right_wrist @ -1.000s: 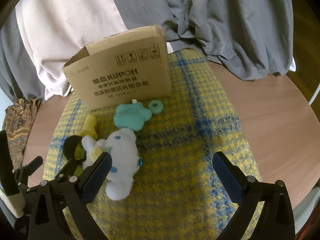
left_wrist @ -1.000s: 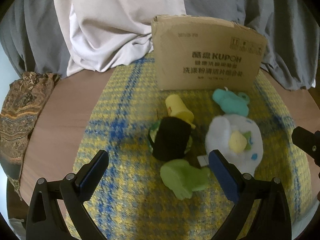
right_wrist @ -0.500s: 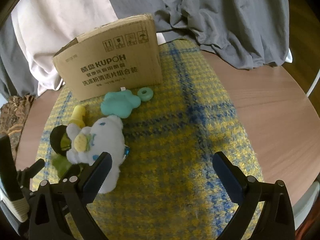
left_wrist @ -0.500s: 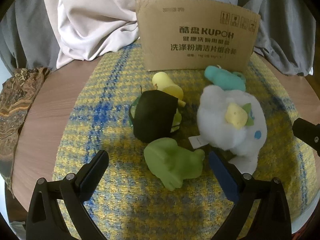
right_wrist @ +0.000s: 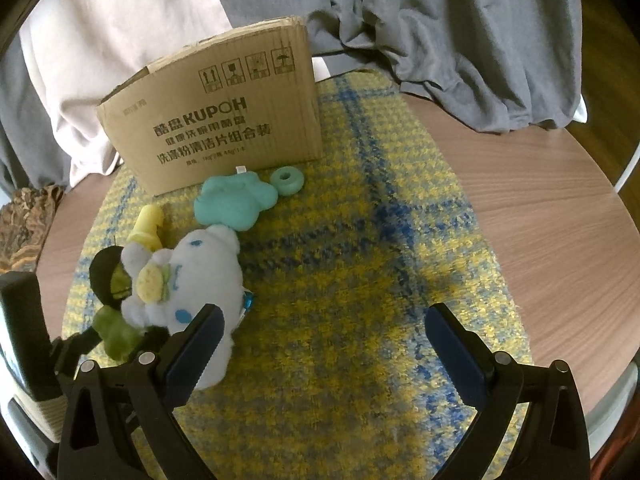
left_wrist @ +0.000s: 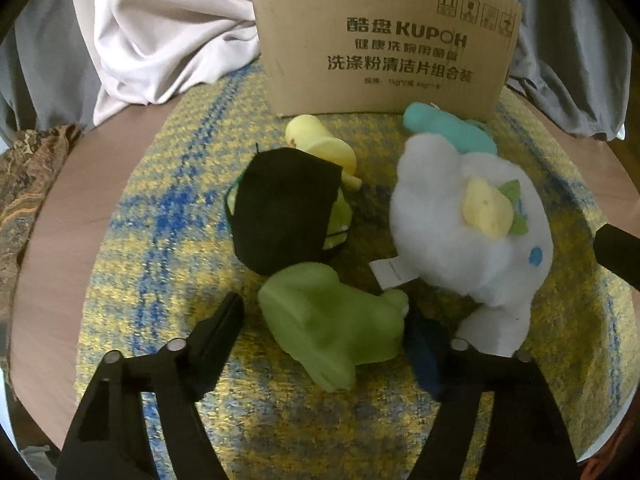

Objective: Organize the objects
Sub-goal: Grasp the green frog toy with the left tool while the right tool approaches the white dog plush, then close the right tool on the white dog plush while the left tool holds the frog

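Observation:
Several toys lie on a yellow-and-blue plaid mat (left_wrist: 160, 224) in front of a cardboard box (left_wrist: 384, 40). My left gripper (left_wrist: 326, 332) is open, its fingers on either side of a green soft toy (left_wrist: 332, 324), close to it. Behind it are a black-and-green toy (left_wrist: 284, 208), a yellow toy (left_wrist: 320, 144), a white plush (left_wrist: 468, 220) and a teal plush (left_wrist: 448, 128). My right gripper (right_wrist: 320, 344) is open and empty above the mat (right_wrist: 360, 280), with the white plush (right_wrist: 196, 272) at its left finger. The box (right_wrist: 216, 120) and teal plush (right_wrist: 232, 200) lie beyond.
A small teal ring (right_wrist: 286, 180) lies by the box. The mat covers a round wooden table (right_wrist: 540, 220). Grey and white cloths (right_wrist: 420, 20) are heaped behind the box. A patterned fabric (left_wrist: 24, 184) lies at the table's left edge.
My left gripper has moved forward and down until its fingers flank the green toy. My right gripper has come a little closer to the mat and stays open.

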`<action>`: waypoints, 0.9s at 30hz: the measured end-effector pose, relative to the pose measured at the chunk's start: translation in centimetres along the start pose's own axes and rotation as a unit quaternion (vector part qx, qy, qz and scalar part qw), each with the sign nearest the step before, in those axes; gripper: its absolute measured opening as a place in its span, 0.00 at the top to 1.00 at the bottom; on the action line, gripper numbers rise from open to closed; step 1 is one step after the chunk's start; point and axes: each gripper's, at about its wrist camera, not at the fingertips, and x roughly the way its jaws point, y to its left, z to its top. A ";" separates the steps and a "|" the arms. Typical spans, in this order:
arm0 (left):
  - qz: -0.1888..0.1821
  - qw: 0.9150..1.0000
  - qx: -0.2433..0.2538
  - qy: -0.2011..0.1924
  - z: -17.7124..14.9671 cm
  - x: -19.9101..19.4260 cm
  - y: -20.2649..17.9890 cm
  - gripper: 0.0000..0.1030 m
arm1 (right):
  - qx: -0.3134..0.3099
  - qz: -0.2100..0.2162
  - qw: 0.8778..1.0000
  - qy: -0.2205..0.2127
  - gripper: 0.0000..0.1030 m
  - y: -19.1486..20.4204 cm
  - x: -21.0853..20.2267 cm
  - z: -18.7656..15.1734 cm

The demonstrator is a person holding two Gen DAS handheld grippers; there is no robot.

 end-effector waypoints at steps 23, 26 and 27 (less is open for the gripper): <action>0.008 0.999 -0.039 -0.024 -1.5 -2.8 4.3 0.40 | -0.048 0.036 0.998 0.003 0.02 5.4 0.6 0.2; 0.014 0.998 -0.050 -0.024 -1.6 -2.9 5.4 0.40 | -0.058 0.041 0.997 0.006 0.02 6.5 1.1 0.3; 0.015 0.998 -0.053 -0.024 -1.7 -2.8 5.7 0.40 | -0.061 0.042 0.997 0.008 0.02 6.9 1.4 0.3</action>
